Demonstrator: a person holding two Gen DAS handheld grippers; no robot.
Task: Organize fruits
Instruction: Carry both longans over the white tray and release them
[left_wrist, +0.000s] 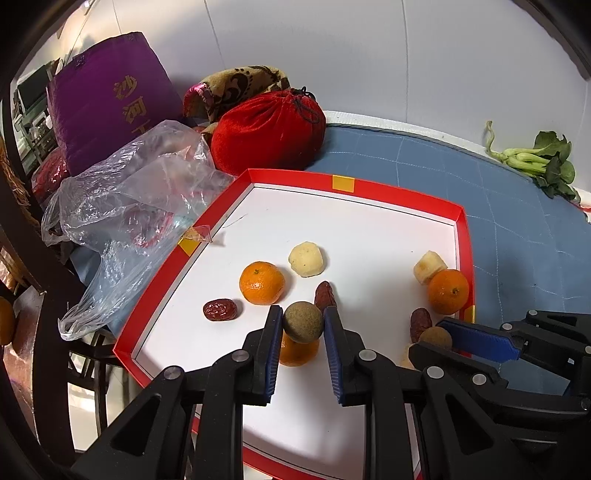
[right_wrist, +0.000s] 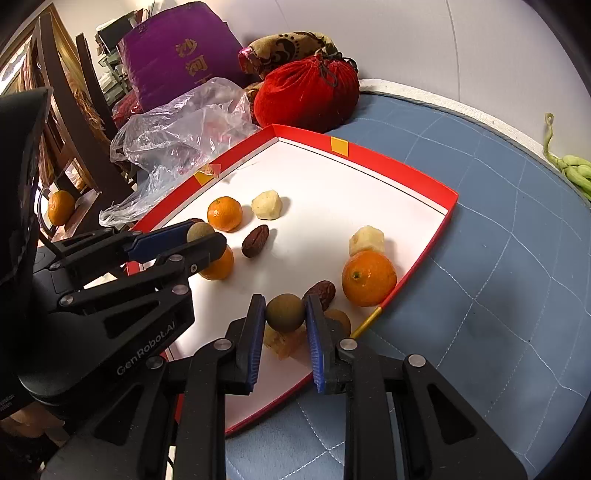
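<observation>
**Two longans lifted, one in each pair of tongs**

Both tongs are closed on fruit. The left tongs (left_wrist: 303, 319) pinch a round brown longan (left_wrist: 303, 321) between their blue pads, held above the white floor of the red-rimmed tray (left_wrist: 369, 186) with a mandarin (left_wrist: 298, 352) directly beneath it. The right tongs (right_wrist: 285, 312) clamp a second longan (right_wrist: 285, 312) near the tray's close edge, over a pale peeled chunk (right_wrist: 284, 345) and just beside a red date (right_wrist: 322, 291).

The step in hand looks like the carry: each fruit is gripped and clear of the tray floor, so sorting by kind seems under way (no separate destination is visible in either view). A third longan (right_wrist: 340, 321) lies just beside the right tongs, which suggests the brown fruits may be gathered near that corner. The next move calls for choosing a bare patch of tray, lowering gently, and releasing without nudging the round neighbours, which would roll easily.

Both tools tilt steeply downward and forward over the tray, side by side, the left one reaching in from the tray's left side as the right wrist view shows. Other mandarins, dates and peeled pieces sit scattered across the tray on the blue-covered counter (right_wrist: 498, 221).
</observation>
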